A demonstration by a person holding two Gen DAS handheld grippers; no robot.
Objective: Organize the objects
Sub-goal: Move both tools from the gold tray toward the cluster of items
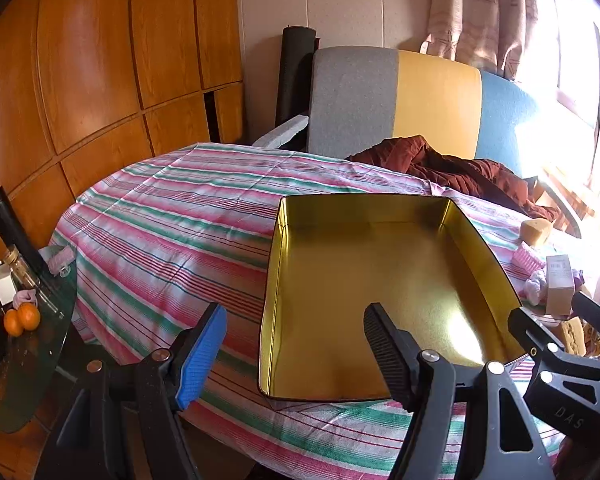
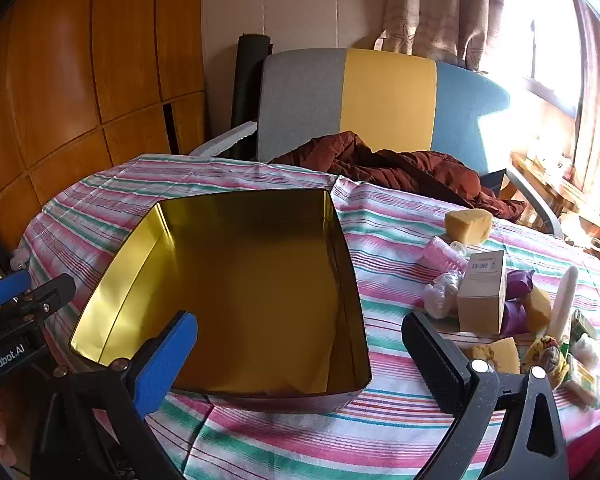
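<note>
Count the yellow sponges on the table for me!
3: one sponge far back, one behind the cardboard box, one nearest. More may hide in the pile.

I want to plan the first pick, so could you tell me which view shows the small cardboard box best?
The right wrist view: the small cardboard box stands whole and upright among the clutter, label visible. The left wrist view shows it only at the glare-washed right edge.
</note>
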